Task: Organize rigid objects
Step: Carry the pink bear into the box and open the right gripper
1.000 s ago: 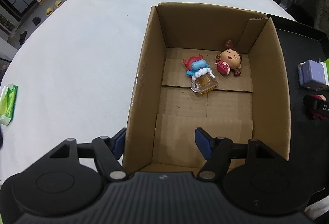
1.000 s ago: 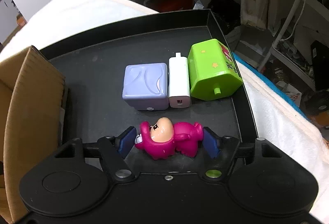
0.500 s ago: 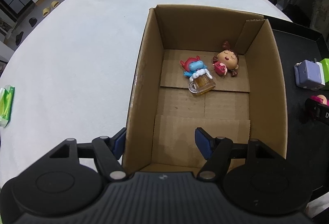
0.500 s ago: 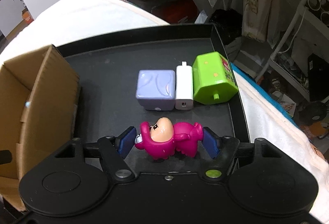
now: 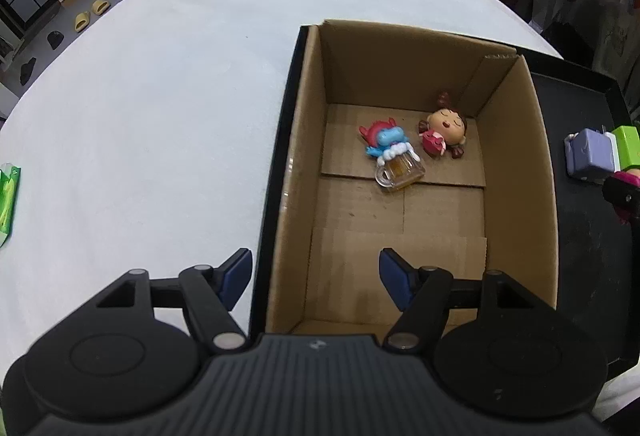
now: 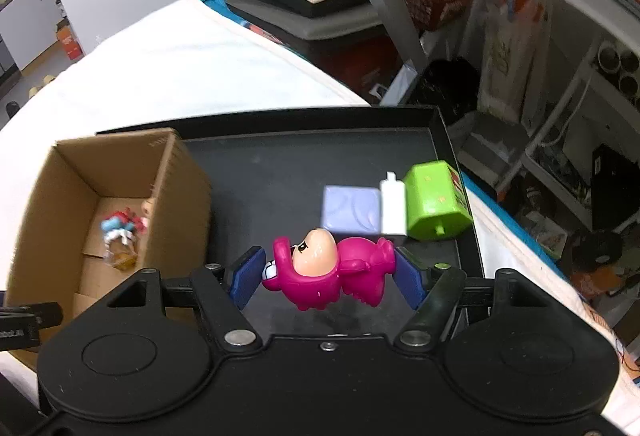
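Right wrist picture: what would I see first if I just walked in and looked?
First you'd spot the bright pink plastic figure with a peach face, pinched between the blue pads of the right tongs above the black tray. Next, the open brown cardboard box, with a blue-and-red toy holding a beer mug and a sleeping doll in red lying at its far end. The left tongs are open, straddling the box's left wall.

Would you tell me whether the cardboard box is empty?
No: the cardboard box is open-topped, with a blue figurine and a doll lying inside.
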A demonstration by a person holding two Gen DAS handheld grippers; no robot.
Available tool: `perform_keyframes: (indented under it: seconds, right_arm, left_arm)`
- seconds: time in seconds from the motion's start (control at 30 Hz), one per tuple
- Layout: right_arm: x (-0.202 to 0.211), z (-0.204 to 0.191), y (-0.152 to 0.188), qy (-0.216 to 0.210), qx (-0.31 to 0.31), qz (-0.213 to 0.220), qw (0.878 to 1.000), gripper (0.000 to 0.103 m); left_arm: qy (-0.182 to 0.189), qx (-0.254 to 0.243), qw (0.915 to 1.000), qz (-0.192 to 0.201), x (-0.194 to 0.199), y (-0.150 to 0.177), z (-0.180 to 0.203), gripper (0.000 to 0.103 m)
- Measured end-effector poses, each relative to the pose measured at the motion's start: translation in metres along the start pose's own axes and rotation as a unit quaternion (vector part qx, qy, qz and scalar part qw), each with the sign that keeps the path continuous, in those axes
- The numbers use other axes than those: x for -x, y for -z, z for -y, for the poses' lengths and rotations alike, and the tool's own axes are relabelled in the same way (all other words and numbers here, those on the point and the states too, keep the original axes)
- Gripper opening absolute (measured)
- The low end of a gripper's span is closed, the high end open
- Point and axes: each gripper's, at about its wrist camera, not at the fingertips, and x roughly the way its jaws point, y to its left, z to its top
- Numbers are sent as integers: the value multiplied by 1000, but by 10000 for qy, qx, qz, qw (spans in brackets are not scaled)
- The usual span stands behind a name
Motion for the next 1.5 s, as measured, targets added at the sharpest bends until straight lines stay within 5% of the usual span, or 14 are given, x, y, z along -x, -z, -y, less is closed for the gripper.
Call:
perform_keyframes:
  seconds: [0.57, 0.8, 1.2, 1.5]
  right_arm:
    - [36, -52, -26, -321, 297, 361, 9984, 68]
    - [36, -73, -35, -465, 328, 327, 9978, 68]
    - [22, -110, -48, -777, 302, 59, 9965, 68]
    - [9, -143, -57, -841, 465, -50, 9954, 68]
  left_arm:
    - [429, -39, 9986, 318, 4, -1, -18, 64]
    - [685, 60, 9970, 359, -1, -2, -25, 39]
    - [918, 289, 9948, 320, -13, -4, -41, 12]
    - [1087, 301, 9932, 278, -16, -4, -50, 10]
